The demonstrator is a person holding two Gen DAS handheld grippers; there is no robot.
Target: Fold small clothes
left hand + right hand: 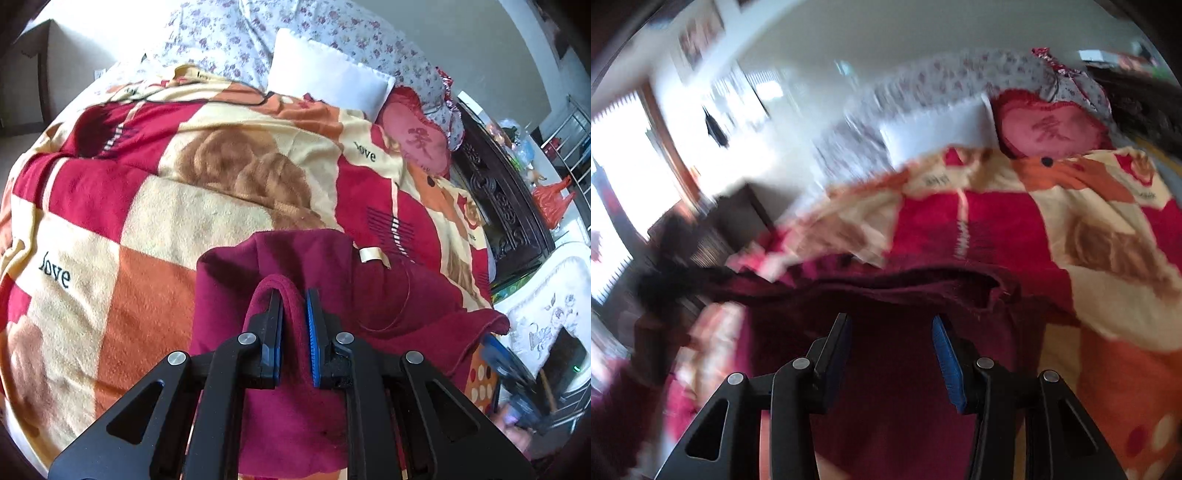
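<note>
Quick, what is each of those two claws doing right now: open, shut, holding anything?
Left gripper: shut on a fold of the maroon garment.
Right gripper: open, holding nothing, above the garment.

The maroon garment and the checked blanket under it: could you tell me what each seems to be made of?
Maroon garment: probably soft fleece or brushed knit, matte and slightly fuzzy, folding thickly between the left gripper fingers. Checked blanket: likely plush synthetic fleece, with a short napped pile and printed pattern.

The maroon garment is soft matt knit cloth, the checked blanket a fuzzy fleece, and the left tool matt black plastic with shiny metal pins and ribbed blue pads.
</note>
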